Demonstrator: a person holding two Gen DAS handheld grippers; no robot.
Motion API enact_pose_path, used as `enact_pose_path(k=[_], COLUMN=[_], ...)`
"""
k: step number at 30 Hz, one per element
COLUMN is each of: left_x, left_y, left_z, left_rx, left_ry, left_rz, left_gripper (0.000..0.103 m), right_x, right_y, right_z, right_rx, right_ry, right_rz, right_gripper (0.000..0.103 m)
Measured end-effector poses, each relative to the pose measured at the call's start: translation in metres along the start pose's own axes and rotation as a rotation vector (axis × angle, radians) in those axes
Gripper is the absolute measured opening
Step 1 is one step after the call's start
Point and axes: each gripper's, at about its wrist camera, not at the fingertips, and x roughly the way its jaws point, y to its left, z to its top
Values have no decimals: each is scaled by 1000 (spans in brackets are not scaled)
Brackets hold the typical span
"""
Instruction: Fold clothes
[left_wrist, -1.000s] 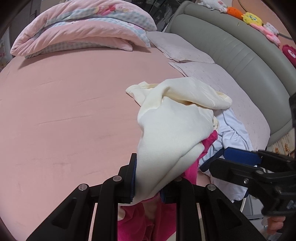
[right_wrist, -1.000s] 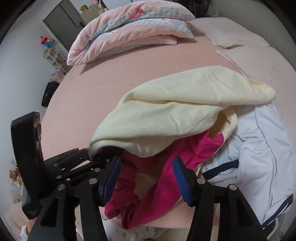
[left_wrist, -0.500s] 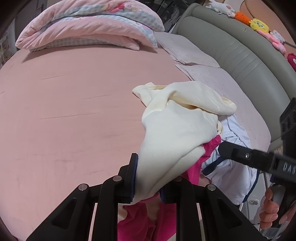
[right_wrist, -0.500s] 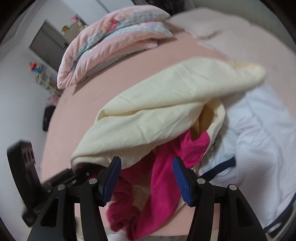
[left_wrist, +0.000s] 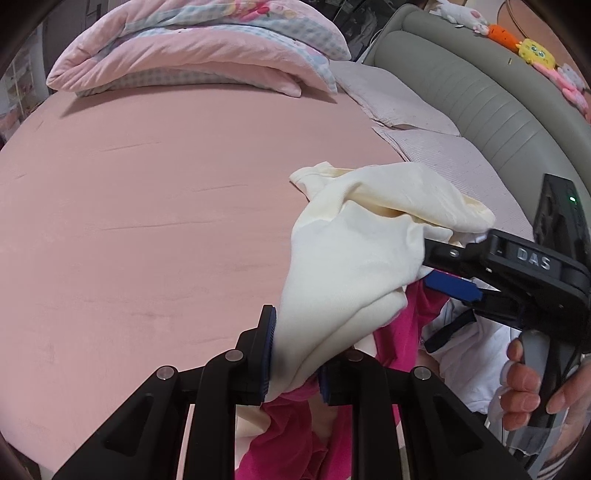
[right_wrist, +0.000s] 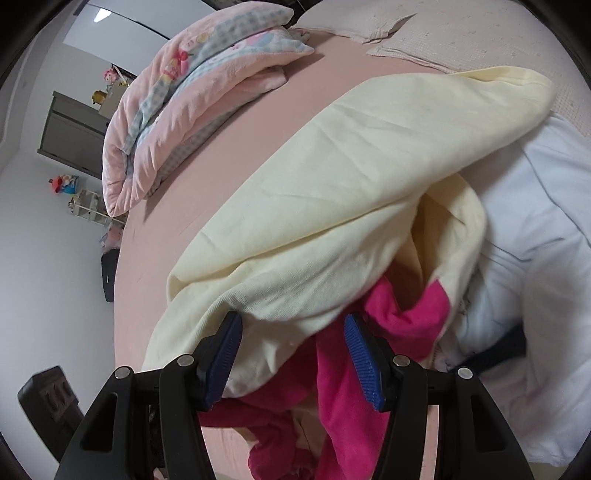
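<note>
Your left gripper (left_wrist: 295, 354) clamps the cream garment (left_wrist: 354, 266), lifting it off the bed (left_wrist: 147, 221) at five o'clock, so your right gripper (right_wrist: 293, 354), jaws wide, can take a second hold.

Cream garment (left_wrist: 354, 266) hides the pinch point of the left gripper (left_wrist: 295, 354), pink garment (right_wrist: 343, 387) runs off the bottom edge, white garment (right_wrist: 535, 295) is cut off right, shelf toys (right_wrist: 64, 182) too small.

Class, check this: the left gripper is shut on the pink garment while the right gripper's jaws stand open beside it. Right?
Not quite. The left gripper is shut on the cream garment, not the pink garment, as the left wrist view shows. The right gripper is open.
</note>
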Motion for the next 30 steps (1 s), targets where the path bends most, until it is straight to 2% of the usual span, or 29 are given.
enact_pose_path(k=[4,7,8,10,15,16,17,19,21,24,27,30], left_x=[1,3,3,3,0,-1,-3,-9,-15,-17,-13,-10], left_y=[0,-2,-3,-5,-4,-3,-2,-6,-9,-17,-19,-12], left_z=[0,1,1,2,3,4,4,4,3,-1,-4,-7], left_rx=[-5,9,14,23,20,17,24,66,109,199,255,255], left_ry=[2,7,7,7,12,13,10,-11,-32,-57,-47,-27], left_rz=[8,27,33,50,69,70,73,109,148,249,290,292], left_gripper=[17,17,17,18,22,30,45,63,63,63,63,63], right_x=[15,22,24,26,16,12,9,2,-5,-8,-6,2], right_y=[-1,-2,-2,-3,9,14,20,31,42,56,68,75], right_z=[6,7,7,8,9,10,11,13,16,18,17,14], right_rx=[21,17,12,-6,-84,-106,-131,-178,-213,-244,-270,-291], right_ry=[13,15,13,11,-29,-39,-46,-57,-62,-59,-49,-22], right_rz=[4,-7,-16,-31,-44,-42,-40,-35,-13,3,10,-14], right_gripper=[55,33,20,10,6,6,6,6,6,5,5,5])
